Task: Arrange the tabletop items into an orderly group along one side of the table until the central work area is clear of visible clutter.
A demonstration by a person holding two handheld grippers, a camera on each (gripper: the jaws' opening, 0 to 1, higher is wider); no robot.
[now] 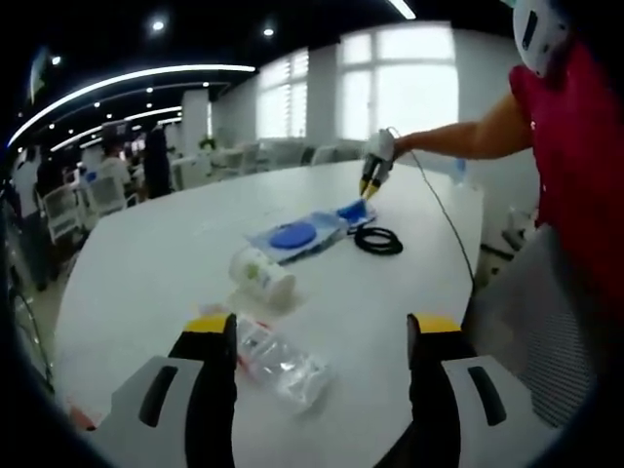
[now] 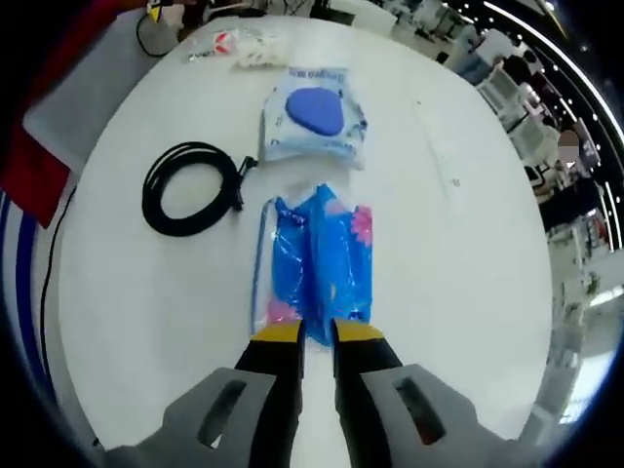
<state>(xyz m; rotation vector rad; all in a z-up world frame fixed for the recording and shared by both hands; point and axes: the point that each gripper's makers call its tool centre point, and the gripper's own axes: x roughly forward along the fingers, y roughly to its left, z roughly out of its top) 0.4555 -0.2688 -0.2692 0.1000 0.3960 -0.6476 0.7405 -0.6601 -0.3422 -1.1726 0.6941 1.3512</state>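
Note:
My left gripper (image 1: 322, 327) stands open above the near end of the white table (image 1: 156, 263). A clear crumpled plastic bag (image 1: 283, 363) lies between and just beyond its jaws. Behind it a white tub (image 1: 261, 274) lies on its side. Farther off are a flat pack with a blue disc (image 1: 292, 237) and a coiled black cable (image 1: 378, 240). My right gripper (image 2: 317, 334) is shut on the near edge of a blue plastic packet (image 2: 317, 253). Beyond it lie the blue disc pack (image 2: 314, 112) and, to the left, the black cable (image 2: 190, 185).
A person in a red shirt (image 1: 575, 146) stands at the table's right edge, arm stretched over it. The tub and clear bag (image 2: 249, 44) lie at the far end in the right gripper view. Chairs, desks and people stand beyond the table (image 1: 97, 185).

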